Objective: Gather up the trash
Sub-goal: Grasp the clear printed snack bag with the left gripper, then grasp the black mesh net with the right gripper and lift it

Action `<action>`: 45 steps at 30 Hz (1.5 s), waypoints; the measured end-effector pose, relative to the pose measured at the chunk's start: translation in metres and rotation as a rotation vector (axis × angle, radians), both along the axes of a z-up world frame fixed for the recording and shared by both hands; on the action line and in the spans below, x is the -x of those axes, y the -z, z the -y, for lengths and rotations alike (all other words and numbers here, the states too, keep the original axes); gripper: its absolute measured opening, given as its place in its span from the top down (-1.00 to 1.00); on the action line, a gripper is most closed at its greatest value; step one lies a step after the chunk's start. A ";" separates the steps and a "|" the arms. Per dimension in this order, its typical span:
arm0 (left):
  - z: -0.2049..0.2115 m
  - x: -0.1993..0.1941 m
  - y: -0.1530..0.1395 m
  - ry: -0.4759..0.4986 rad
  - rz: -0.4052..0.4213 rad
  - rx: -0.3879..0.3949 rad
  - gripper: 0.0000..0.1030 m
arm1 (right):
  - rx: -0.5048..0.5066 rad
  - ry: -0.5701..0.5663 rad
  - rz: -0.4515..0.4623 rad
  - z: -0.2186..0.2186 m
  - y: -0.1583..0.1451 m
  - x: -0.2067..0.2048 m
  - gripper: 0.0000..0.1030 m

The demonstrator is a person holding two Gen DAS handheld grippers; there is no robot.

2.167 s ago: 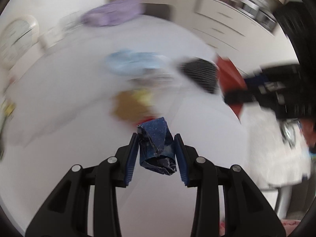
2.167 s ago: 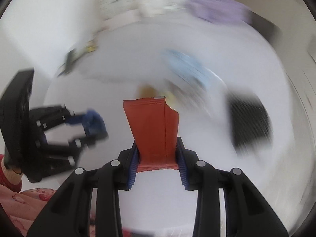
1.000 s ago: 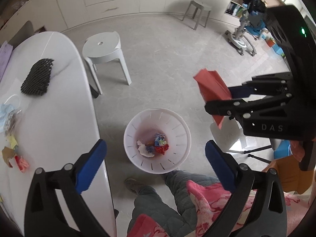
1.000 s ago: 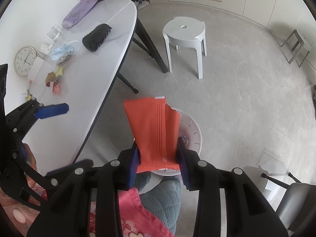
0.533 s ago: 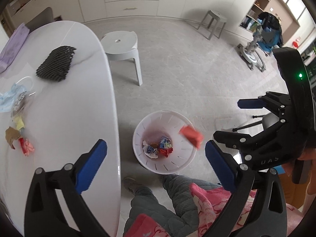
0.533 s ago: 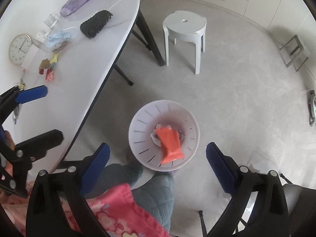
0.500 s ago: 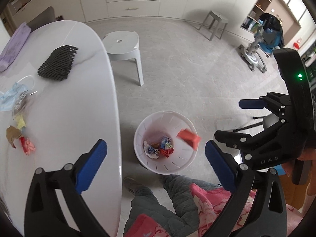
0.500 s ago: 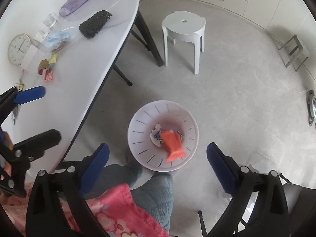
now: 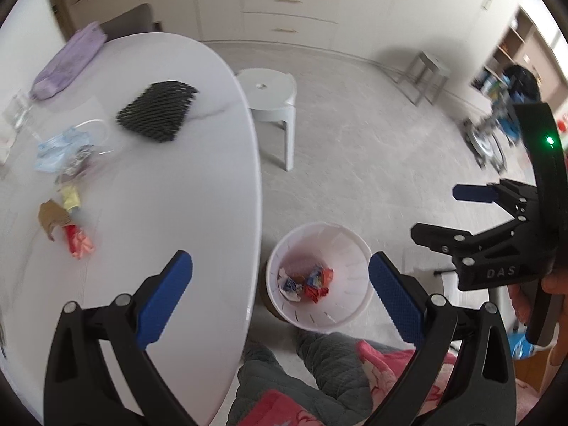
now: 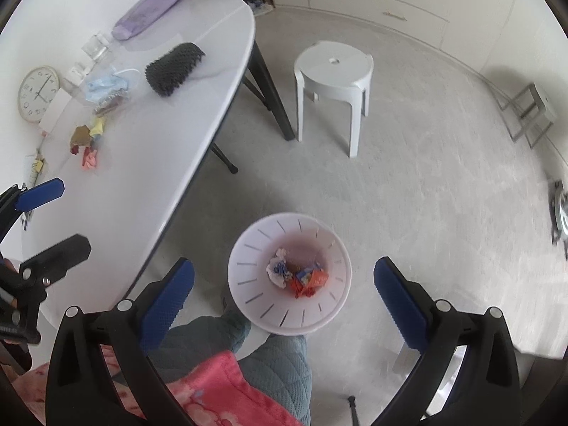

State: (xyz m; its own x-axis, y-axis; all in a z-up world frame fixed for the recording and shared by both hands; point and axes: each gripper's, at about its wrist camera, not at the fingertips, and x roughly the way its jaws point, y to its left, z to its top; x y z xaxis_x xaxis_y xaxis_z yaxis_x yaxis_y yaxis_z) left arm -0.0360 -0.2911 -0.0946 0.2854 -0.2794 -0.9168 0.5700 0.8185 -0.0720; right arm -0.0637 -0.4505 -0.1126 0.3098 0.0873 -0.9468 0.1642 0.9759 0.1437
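A white slotted bin (image 9: pixel 340 323) (image 10: pixel 248 284) stands on the floor beside the table (image 9: pixel 177 195) (image 10: pixel 159 135), holding crumpled wrappers (image 9: pixel 305 282), among them an orange one (image 10: pixel 316 278). My left gripper (image 9: pixel 278 262) (image 10: pixel 71 213) hangs open and empty over the table edge and the bin. My right gripper (image 10: pixel 283 265) (image 9: pixel 438 211) is open and empty above the bin. On the table lie pink and red wrappers (image 9: pixel 80 245) (image 10: pixel 87 156), a brown scrap (image 9: pixel 51 214), a yellow scrap (image 9: pixel 71 195), a blue face mask (image 9: pixel 53 149) (image 10: pixel 104 85) and a black foam net (image 9: pixel 158 112) (image 10: pixel 174 67).
A white stool (image 9: pixel 269 96) (image 10: pixel 333 67) stands beyond the bin. A purple pouch (image 9: pixel 67 67) (image 10: pixel 147 16) and a clock (image 10: pixel 37 92) are at the table's far side. The person's legs (image 9: pixel 301 365) (image 10: pixel 248 355) are right next to the bin.
The right gripper opened and the orange wrapper fell into the bin. The left gripper, open throughout the last second, drifted toward the table.
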 end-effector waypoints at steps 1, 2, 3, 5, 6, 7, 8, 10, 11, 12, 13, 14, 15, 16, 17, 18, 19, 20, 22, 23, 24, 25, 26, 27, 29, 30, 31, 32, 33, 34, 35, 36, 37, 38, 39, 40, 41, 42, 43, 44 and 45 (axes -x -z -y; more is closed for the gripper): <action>-0.004 -0.005 -0.003 -0.036 0.014 -0.001 -0.85 | 0.000 -0.011 0.007 -0.001 -0.003 -0.004 -0.95; -0.008 -0.008 -0.005 -0.065 0.024 0.000 -0.85 | -0.003 -0.023 0.014 -0.001 -0.006 -0.008 -0.95; -0.011 -0.010 -0.006 -0.083 0.031 0.000 -0.85 | -0.012 -0.040 0.022 -0.002 -0.009 -0.014 -0.95; -0.022 -0.019 -0.010 -0.146 0.053 0.000 -0.85 | -0.027 -0.067 0.035 -0.004 -0.014 -0.025 -0.95; -0.027 -0.022 -0.011 -0.175 0.062 -0.001 -0.85 | -0.036 -0.090 0.047 -0.007 -0.018 -0.033 -0.95; -0.036 -0.026 -0.012 -0.208 0.070 -0.003 -0.85 | -0.040 -0.104 0.053 -0.009 -0.020 -0.037 -0.95; -0.044 -0.029 -0.013 -0.235 0.076 -0.006 -0.85 | -0.043 -0.122 0.060 -0.012 -0.023 -0.043 -0.95; -0.062 -0.034 -0.013 -0.288 0.082 -0.018 -0.85 | -0.045 -0.163 0.076 -0.021 -0.028 -0.058 -0.95; -0.071 -0.037 -0.013 -0.306 0.083 -0.026 -0.85 | -0.047 -0.176 0.079 -0.026 -0.030 -0.066 -0.95; -0.083 -0.040 -0.013 -0.330 0.089 -0.035 -0.85 | -0.051 -0.185 0.084 -0.031 -0.031 -0.071 -0.95; -0.092 -0.044 -0.012 -0.345 0.095 -0.040 -0.85 | -0.059 -0.194 0.089 -0.036 -0.032 -0.077 -0.95; -0.100 -0.047 -0.012 -0.358 0.102 -0.045 -0.85 | -0.066 -0.203 0.092 -0.042 -0.032 -0.084 -0.95; -0.111 -0.054 -0.012 -0.368 0.111 -0.053 -0.85 | -0.070 -0.210 0.092 -0.045 -0.032 -0.089 -0.95; -0.118 -0.059 -0.011 -0.367 0.120 -0.061 -0.85 | -0.073 -0.218 0.093 -0.050 -0.032 -0.096 -0.95; -0.123 -0.066 -0.011 -0.359 0.133 -0.070 -0.85 | -0.074 -0.224 0.094 -0.056 -0.032 -0.105 -0.95; -0.128 -0.074 -0.010 -0.345 0.144 -0.077 -0.85 | -0.075 -0.226 0.093 -0.060 -0.031 -0.111 -0.95; -0.133 -0.087 -0.008 -0.320 0.157 -0.088 -0.85 | -0.076 -0.228 0.091 -0.064 -0.031 -0.118 -0.95; -0.137 -0.098 -0.006 -0.296 0.164 -0.095 -0.85 | -0.074 -0.227 0.089 -0.068 -0.030 -0.125 -0.95; -0.144 -0.123 -0.001 -0.239 0.168 -0.121 -0.85 | -0.067 -0.216 0.079 -0.076 -0.027 -0.141 -0.95; -0.146 -0.135 0.002 -0.209 0.168 -0.133 -0.85 | -0.066 -0.205 0.074 -0.080 -0.026 -0.152 -0.95; -0.149 -0.152 0.006 -0.167 0.163 -0.139 -0.85 | -0.066 -0.199 0.070 -0.083 -0.025 -0.159 -0.95; -0.150 -0.162 0.009 -0.144 0.159 -0.141 -0.85 | -0.063 -0.192 0.063 -0.086 -0.024 -0.167 -0.95; -0.153 -0.174 0.013 -0.116 0.156 -0.146 -0.85 | -0.053 -0.182 0.056 -0.091 -0.022 -0.178 -0.95; -0.154 -0.186 0.017 -0.091 0.155 -0.154 -0.85 | -0.043 -0.177 0.051 -0.094 -0.020 -0.187 -0.95; -0.156 -0.213 0.029 -0.021 0.140 -0.169 -0.85 | -0.032 -0.162 0.044 -0.098 -0.016 -0.203 -0.95; -0.156 -0.224 0.036 0.010 0.127 -0.174 -0.85 | -0.030 -0.153 0.036 -0.100 -0.013 -0.212 -0.95; -0.156 -0.235 0.044 0.038 0.116 -0.186 -0.85 | -0.031 -0.142 0.024 -0.102 -0.009 -0.220 -0.95; -0.156 -0.245 0.052 0.065 0.105 -0.197 -0.85 | -0.034 -0.135 0.013 -0.103 -0.005 -0.227 -0.95; -0.156 -0.253 0.059 0.091 0.093 -0.204 -0.85 | -0.038 -0.128 -0.006 -0.105 0.001 -0.235 -0.95; -0.155 -0.262 0.068 0.124 0.072 -0.207 -0.85 | -0.039 -0.121 -0.022 -0.107 0.006 -0.241 -0.95; -0.154 -0.267 0.074 0.146 0.060 -0.214 -0.84 | -0.041 -0.116 -0.034 -0.108 0.010 -0.246 -0.95; -0.154 -0.272 0.080 0.166 0.051 -0.222 -0.83 | -0.045 -0.112 -0.046 -0.111 0.016 -0.254 -0.95; -0.153 -0.276 0.088 0.194 0.037 -0.227 -0.78 | -0.044 -0.109 -0.050 -0.113 0.018 -0.259 -0.95; -0.152 -0.279 0.093 0.213 0.027 -0.234 -0.63 | -0.042 -0.105 -0.052 -0.114 0.020 -0.263 -0.95; -0.152 -0.281 0.097 0.226 0.015 -0.238 -0.51 | -0.039 -0.100 -0.057 -0.116 0.022 -0.269 -0.95; -0.152 -0.284 0.103 0.234 0.001 -0.256 -0.41 | -0.041 -0.098 -0.061 -0.117 0.023 -0.272 -0.95; -0.152 -0.286 0.109 0.236 -0.007 -0.270 -0.13 | -0.041 -0.097 -0.064 -0.118 0.025 -0.276 -0.95; -0.153 -0.287 0.111 0.239 -0.010 -0.276 -0.01 | -0.041 -0.097 -0.065 -0.119 0.026 -0.282 -0.95; -0.153 -0.287 0.112 0.241 -0.001 -0.278 -0.01 | -0.043 -0.102 -0.067 -0.120 0.027 -0.286 -0.95; -0.153 -0.286 0.110 0.244 0.007 -0.263 0.03 | -0.042 -0.108 -0.068 -0.120 0.027 -0.289 -0.95; -0.154 -0.285 0.107 0.246 0.006 -0.242 0.09 | -0.034 -0.118 -0.067 -0.121 0.028 -0.294 -0.95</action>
